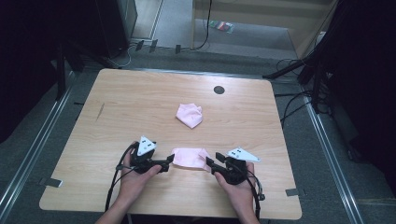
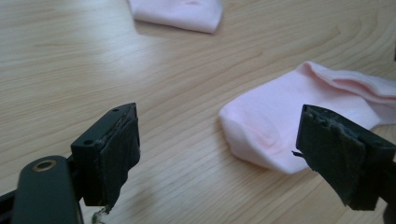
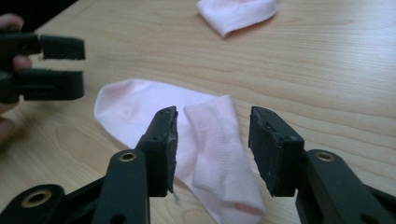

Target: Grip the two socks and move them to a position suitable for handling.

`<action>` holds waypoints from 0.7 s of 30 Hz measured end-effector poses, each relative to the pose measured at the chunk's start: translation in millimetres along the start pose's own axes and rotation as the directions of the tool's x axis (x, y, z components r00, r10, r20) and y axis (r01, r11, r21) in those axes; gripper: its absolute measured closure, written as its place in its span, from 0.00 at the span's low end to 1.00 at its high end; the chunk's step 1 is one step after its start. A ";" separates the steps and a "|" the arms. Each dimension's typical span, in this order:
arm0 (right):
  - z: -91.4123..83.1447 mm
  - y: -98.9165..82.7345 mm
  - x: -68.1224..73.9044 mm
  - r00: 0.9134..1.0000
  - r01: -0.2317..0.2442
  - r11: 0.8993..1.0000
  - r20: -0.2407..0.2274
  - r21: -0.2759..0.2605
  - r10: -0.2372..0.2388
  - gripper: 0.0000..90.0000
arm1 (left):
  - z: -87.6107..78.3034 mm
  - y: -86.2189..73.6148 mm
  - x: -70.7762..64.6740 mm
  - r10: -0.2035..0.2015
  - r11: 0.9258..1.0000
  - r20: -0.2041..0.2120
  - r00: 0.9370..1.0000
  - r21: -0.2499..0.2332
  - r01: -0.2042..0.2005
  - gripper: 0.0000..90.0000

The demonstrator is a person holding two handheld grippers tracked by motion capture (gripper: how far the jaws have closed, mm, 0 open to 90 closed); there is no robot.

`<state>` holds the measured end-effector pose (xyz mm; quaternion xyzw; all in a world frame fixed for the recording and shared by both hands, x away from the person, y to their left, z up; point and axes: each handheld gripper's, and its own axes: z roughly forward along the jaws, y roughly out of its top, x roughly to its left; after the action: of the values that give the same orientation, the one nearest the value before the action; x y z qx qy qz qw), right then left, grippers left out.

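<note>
Between both open tongs, pale pink sock (image 1: 190, 157), cuff folded over.

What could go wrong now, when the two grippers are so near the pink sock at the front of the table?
1. The left gripper is open with only the sock's rounded end between its jaws, so a shallow pinch may slip off.
2. The right gripper is open over a folded-over band; closing might catch just the top layer and pull the fold open.
3. Both grippers face each other closely across the sock and could bump.
</note>
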<state>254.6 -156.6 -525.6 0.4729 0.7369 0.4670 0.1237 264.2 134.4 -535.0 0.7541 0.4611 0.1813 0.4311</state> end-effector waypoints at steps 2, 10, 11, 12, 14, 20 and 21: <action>3.8 -2.6 4.2 0.999 0.049 0.999 -0.011 0.013 -0.049 0.62 | 7.0 1.1 -5.0 0.008 1.000 0.009 1.000 0.016 -0.008 0.26; 16.2 -13.2 8.8 0.975 0.195 0.974 0.085 0.111 -0.205 0.75 | 21.5 -4.0 -6.9 -0.017 0.991 0.116 0.993 0.130 0.001 0.77; 16.5 -14.3 4.9 0.972 0.198 0.973 0.101 0.119 -0.211 0.85 | 19.7 -4.8 -3.5 -0.027 0.991 0.143 0.989 0.137 0.007 0.86; 16.5 -14.3 4.9 0.972 0.198 0.973 0.101 0.119 -0.211 0.85 | 19.7 -4.8 -3.5 -0.027 0.991 0.143 0.989 0.137 0.007 0.90; 13.4 -12.2 -2.6 0.983 0.147 0.983 0.089 0.109 -0.157 0.93 | 16.4 -7.3 1.3 -0.050 0.991 0.175 0.983 0.133 0.026 0.99; 4.6 -6.3 -14.2 0.998 0.040 0.997 0.040 0.069 -0.043 0.93 | -0.4 -11.1 10.9 -0.050 0.993 0.202 0.978 0.110 0.028 1.00; 2.8 -5.8 -16.1 0.999 0.021 0.998 0.031 0.066 -0.023 0.94 | -4.5 -11.6 13.0 -0.049 0.994 0.206 0.977 0.107 0.027 1.00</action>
<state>261.4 -168.8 -535.9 0.4758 0.7550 0.4336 0.1249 261.6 150.1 -543.5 0.7813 0.4365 0.0687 0.4409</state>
